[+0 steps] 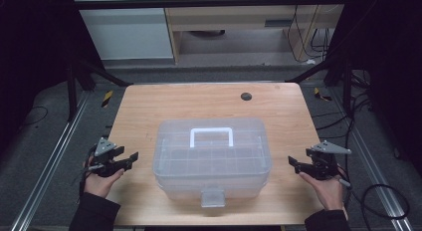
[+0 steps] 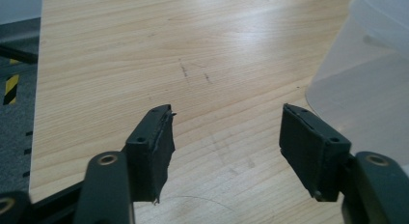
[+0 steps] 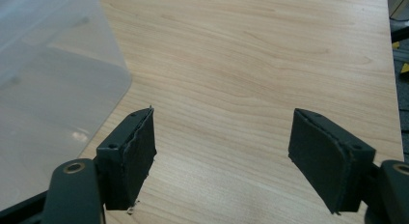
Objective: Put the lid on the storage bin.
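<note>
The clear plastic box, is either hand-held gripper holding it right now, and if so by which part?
Nothing is held. The left hand-held gripper and right hand-held gripper are open beside the clear plastic box, with bare table between their jaws.

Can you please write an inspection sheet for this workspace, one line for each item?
Surface: wooden table, a dark round hole near its far edge.
Job's things: clear box with white handle, lid down, front latch toward the person.
Clutter: nothing seen.
Grippers: left tool and right tool open, empty, one on each side of the box, apart from it.
Cables: bundles on the floor at right.
Surroundings: dark frame, cabinet behind.
</note>
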{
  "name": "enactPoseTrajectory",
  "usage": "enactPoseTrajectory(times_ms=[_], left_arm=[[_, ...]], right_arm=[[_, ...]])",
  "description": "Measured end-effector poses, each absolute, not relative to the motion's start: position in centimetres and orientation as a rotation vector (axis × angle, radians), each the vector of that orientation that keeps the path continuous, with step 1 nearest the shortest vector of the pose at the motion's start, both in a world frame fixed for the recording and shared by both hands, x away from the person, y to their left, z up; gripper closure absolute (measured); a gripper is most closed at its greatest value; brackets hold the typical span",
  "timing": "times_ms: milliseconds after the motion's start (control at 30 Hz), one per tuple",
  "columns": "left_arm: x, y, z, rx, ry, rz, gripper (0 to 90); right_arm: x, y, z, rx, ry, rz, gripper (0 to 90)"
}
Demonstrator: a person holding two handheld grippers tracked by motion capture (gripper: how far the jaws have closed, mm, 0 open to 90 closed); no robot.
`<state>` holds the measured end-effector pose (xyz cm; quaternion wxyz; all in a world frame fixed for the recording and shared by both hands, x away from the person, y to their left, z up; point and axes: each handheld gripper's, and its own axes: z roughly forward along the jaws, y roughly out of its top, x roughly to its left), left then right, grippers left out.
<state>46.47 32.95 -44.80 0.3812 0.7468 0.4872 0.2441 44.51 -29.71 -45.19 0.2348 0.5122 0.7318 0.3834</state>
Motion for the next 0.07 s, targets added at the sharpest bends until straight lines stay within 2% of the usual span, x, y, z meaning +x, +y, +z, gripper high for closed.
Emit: enactPoseTrajectory(times_ms=[67], left_arm=[[46.52,33.2,-44.96,1.899,1.264,0.632,34.7]], right_arm=[[44.53,-29.88,-45.29,1.407,2.012,1.048,24.3]])
